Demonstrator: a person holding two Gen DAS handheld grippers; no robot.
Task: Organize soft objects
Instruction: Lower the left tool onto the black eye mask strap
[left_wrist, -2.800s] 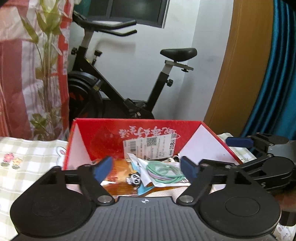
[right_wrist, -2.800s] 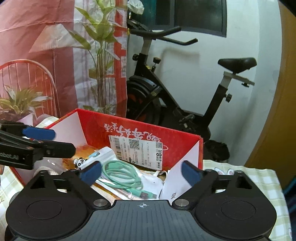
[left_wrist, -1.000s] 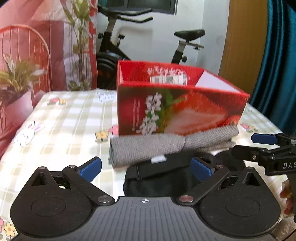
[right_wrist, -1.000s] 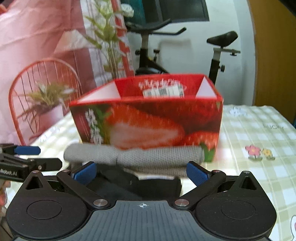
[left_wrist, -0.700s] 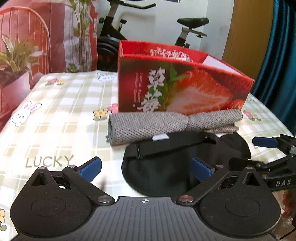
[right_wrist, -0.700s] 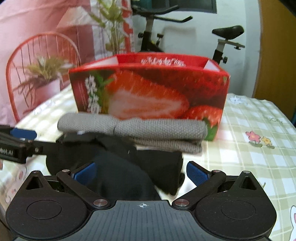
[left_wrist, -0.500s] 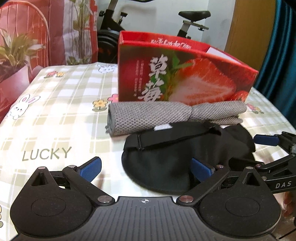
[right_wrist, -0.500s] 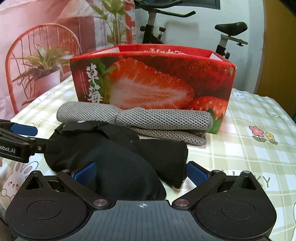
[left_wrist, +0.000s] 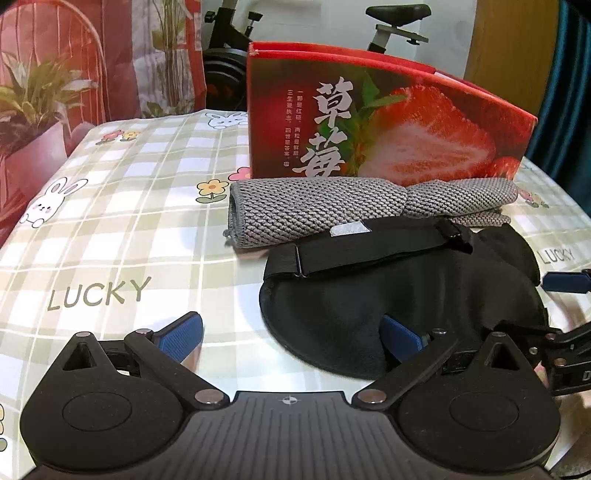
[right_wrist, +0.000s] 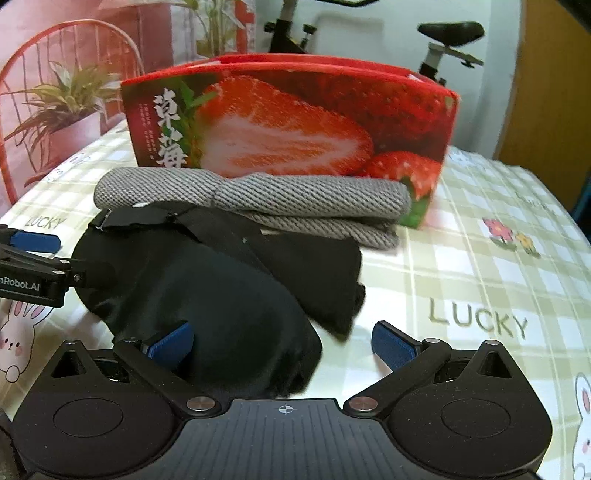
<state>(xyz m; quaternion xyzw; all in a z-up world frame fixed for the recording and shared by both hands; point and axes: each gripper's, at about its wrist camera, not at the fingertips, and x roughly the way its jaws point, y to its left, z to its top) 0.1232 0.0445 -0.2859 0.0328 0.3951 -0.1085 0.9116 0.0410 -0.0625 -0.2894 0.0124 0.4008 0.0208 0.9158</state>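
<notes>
A black padded eye mask with a strap (left_wrist: 373, 295) lies on the checked tablecloth, also in the right wrist view (right_wrist: 207, 280). Behind it lies a rolled grey knit cloth (left_wrist: 325, 210), (right_wrist: 295, 203), against a red strawberry box (left_wrist: 384, 125), (right_wrist: 288, 118). My left gripper (left_wrist: 291, 338) is open just above the table at the mask's left edge, its right finger over the mask. My right gripper (right_wrist: 282, 345) is open at the mask's right end, its left finger over the mask. Neither holds anything.
The table (left_wrist: 110, 206) carries a cloth with rabbits, flowers and the word LUCKY. A potted plant (right_wrist: 66, 103) and a red wire chair stand to the left. An exercise bike (left_wrist: 391, 18) stands behind the box.
Both grippers have pulled back from over the box and come down low in front of it, close to the black mask. Both stayed open.
</notes>
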